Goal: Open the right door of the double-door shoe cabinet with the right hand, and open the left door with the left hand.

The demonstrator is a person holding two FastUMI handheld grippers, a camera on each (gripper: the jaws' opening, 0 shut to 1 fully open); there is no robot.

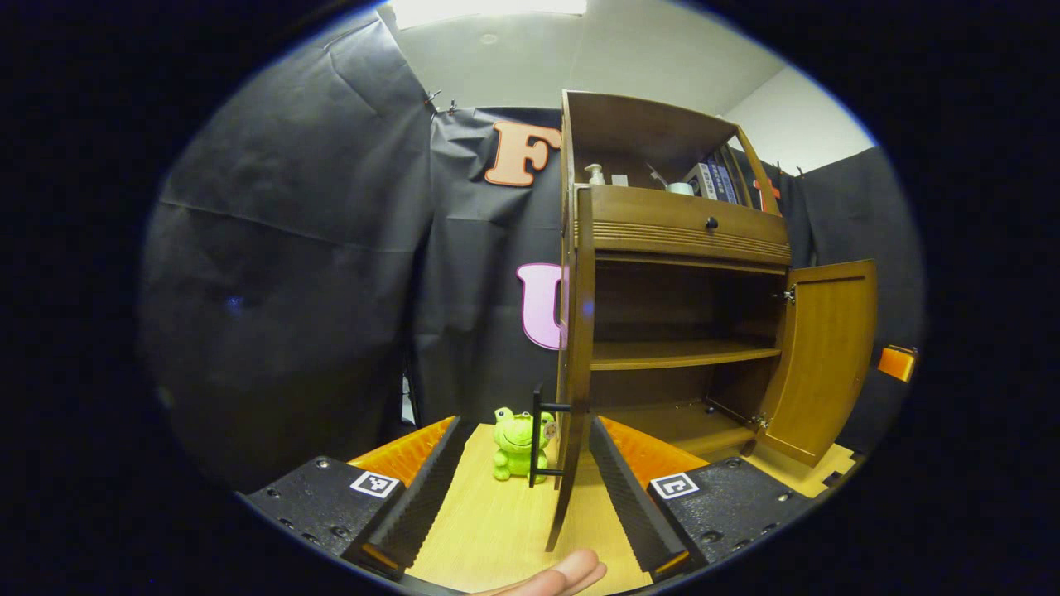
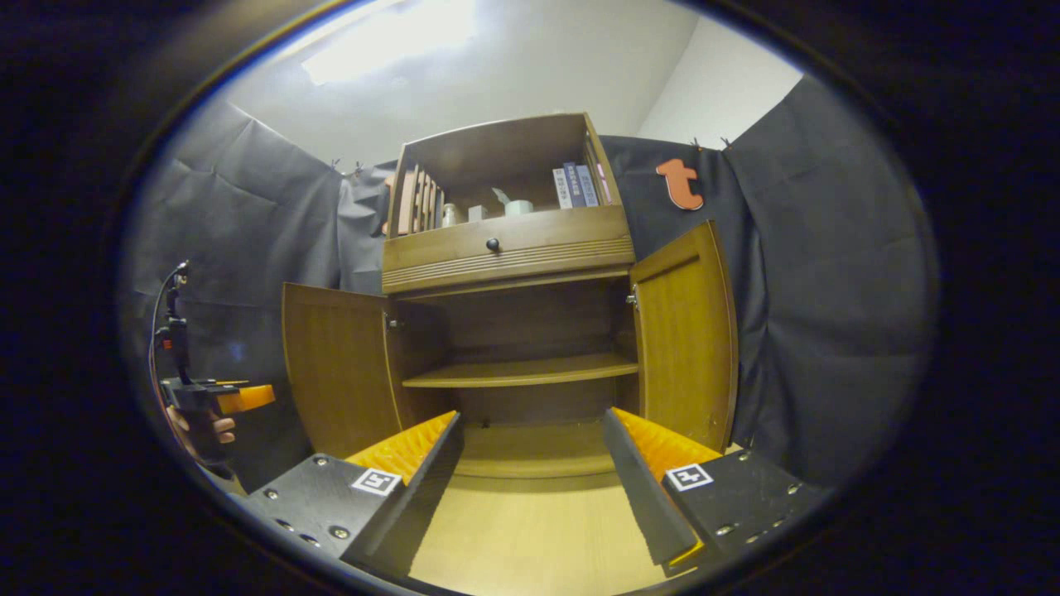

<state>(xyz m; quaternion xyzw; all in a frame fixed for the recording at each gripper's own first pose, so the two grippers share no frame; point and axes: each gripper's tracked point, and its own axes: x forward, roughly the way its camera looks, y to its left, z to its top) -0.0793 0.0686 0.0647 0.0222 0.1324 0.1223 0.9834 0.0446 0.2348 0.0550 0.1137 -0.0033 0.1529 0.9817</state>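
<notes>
Left gripper view puts my left gripper (image 1: 522, 488) wide open and holding nothing, the left door (image 1: 577, 348) edge-on between my fingers, its handle (image 1: 540, 437) just ahead. A green frog toy (image 1: 517, 443) stands on the table (image 1: 489, 521) beside that door. The right door (image 1: 824, 352) is swung open, both shelves bare. In the right gripper view my right gripper (image 2: 530, 488) gapes empty before the cabinet (image 2: 513, 331). Books (image 2: 575, 184) sit up top; their spines are too small to read.
</notes>
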